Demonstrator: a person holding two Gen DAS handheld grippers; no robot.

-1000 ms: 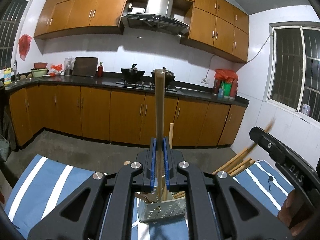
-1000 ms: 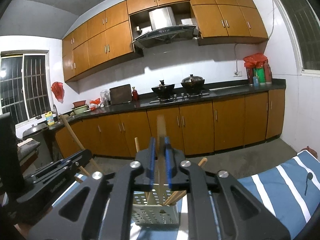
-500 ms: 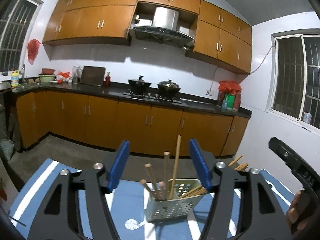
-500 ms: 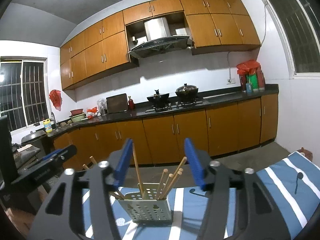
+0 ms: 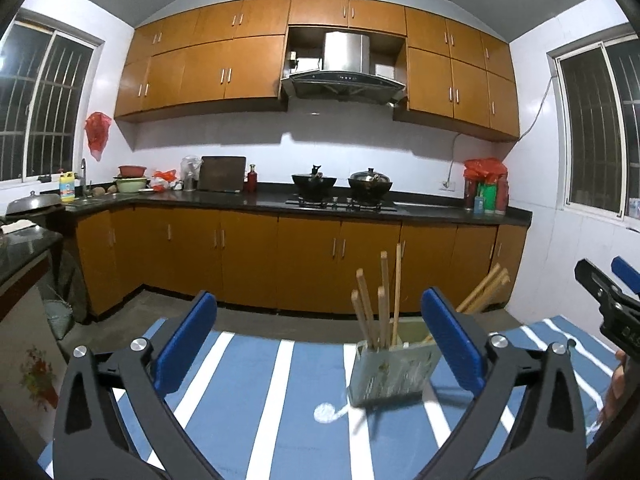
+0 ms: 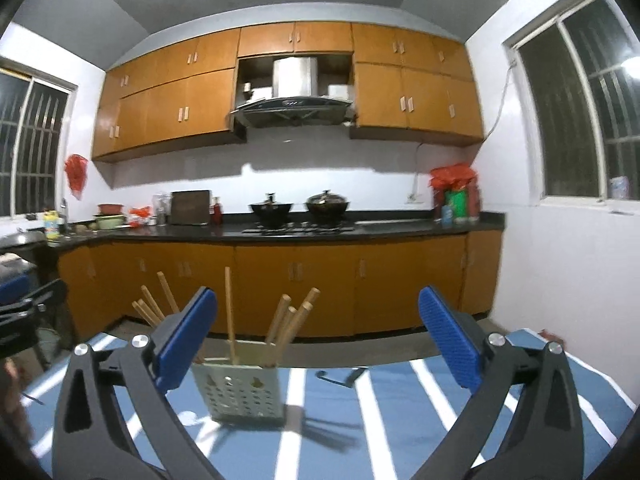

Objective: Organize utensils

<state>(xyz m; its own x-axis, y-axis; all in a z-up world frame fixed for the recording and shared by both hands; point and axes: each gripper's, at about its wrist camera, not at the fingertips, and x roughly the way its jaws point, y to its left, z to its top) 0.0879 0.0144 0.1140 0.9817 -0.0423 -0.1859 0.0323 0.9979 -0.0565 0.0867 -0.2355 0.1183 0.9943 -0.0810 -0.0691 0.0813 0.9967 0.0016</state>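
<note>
Both grippers, left gripper [image 5: 320,338] and right gripper [image 6: 318,338], have just been opening, releasing chopsticks [image 5: 384,300] into the holder [image 5: 394,372] ahead; jaws empty.

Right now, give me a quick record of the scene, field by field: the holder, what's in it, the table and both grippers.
holder: pale perforated utensil holder, upright on the table
contents: wooden chopsticks, standing and leaning in the holder
table: blue cloth with white stripes
left gripper: open, jaws just opened, nothing between them
right gripper: open, jaws just opened, nothing between them
background: kitchen counter with two pots on the stove
</note>
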